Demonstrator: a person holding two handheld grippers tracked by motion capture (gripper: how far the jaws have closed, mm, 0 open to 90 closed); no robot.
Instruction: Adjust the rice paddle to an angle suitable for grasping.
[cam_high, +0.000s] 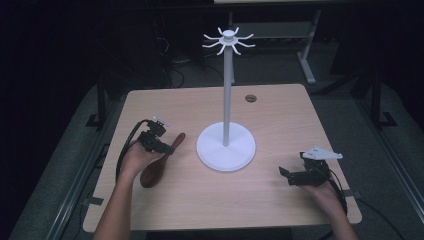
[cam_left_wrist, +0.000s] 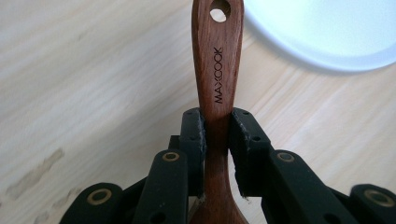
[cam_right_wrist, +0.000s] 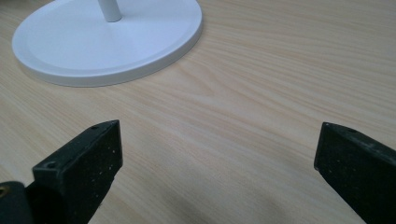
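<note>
Spoon (cam_high: 159, 162), dark wood with a hole at the handle's end, lies toward the table's (cam_high: 280, 107) left edge, its bowl nearest the person and its handle aimed at the white stand (cam_high: 226, 146). Left gripper (cam_high: 169, 148) has its jaws closed on the handle; in the left gripper view both pads press the narrow neck of the spoon (cam_left_wrist: 217, 88) (the printed brand reads along the handle), with the hanging hole beyond the pads (cam_left_wrist: 198, 133) and the stand's base (cam_left_wrist: 322, 32) just ahead. Right gripper (cam_high: 286, 175) rests near the table's right front corner, jaws spread wide with nothing between them; its own view looks across bare wood to the base (cam_right_wrist: 109, 42). Step in hand, as judged: the pick-up of the spoon, grip made and the lift beginning. Next move likely calls for raising the spoon up the pole to the hooks (cam_high: 228, 41) at its top, turning it so the hole meets one prong; the small hole leaves little margin, and the free gripper could steady the base.
</note>
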